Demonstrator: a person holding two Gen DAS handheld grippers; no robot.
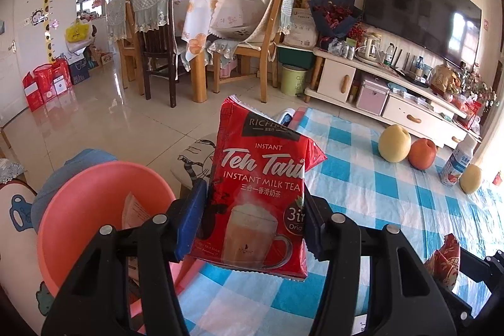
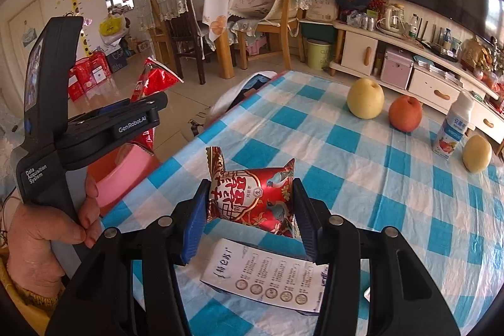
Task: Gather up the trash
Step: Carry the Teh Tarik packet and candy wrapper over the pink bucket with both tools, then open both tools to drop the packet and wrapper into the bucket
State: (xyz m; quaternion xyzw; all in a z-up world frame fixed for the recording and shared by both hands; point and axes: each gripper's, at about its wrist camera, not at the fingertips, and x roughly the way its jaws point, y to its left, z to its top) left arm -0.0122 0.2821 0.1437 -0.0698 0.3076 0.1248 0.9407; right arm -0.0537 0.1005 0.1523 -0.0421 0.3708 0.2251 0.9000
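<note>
Now both claws are loaded. Left claw (image 1: 255,222): blue pads pinch the red milk-tea packet (image 1: 261,191) by its sides, packet upright and lifted clear of the counter (image 1: 378,210), just right of the pink bin (image 1: 91,210). Right claw (image 2: 250,210): clamped on a red-and-gold snack wrapper (image 2: 252,197), held just above the checked cloth.

Bin sits beside the counter's left edge, below its level. At least one paper slip (image 1: 134,208) already lies inside, so collection seems under way. Neither held piece is over the bin mouth yet; the packet is the nearer of the two.

Left on the counter: a white printed leaflet (image 2: 264,273) under the right claw, with something dark beneath it that I cannot make out. Probably trash still to collect.

Farther out: yellow pear (image 2: 365,98), red apple (image 2: 405,113), drink bottle (image 2: 453,125) and a second pear (image 2: 477,153) stand well apart from the claws. Fruit looks whole, likely not trash. Bottle's status unclear.

Judgement: roughly mid-task. Two drops pending, then the leaflet.
</note>
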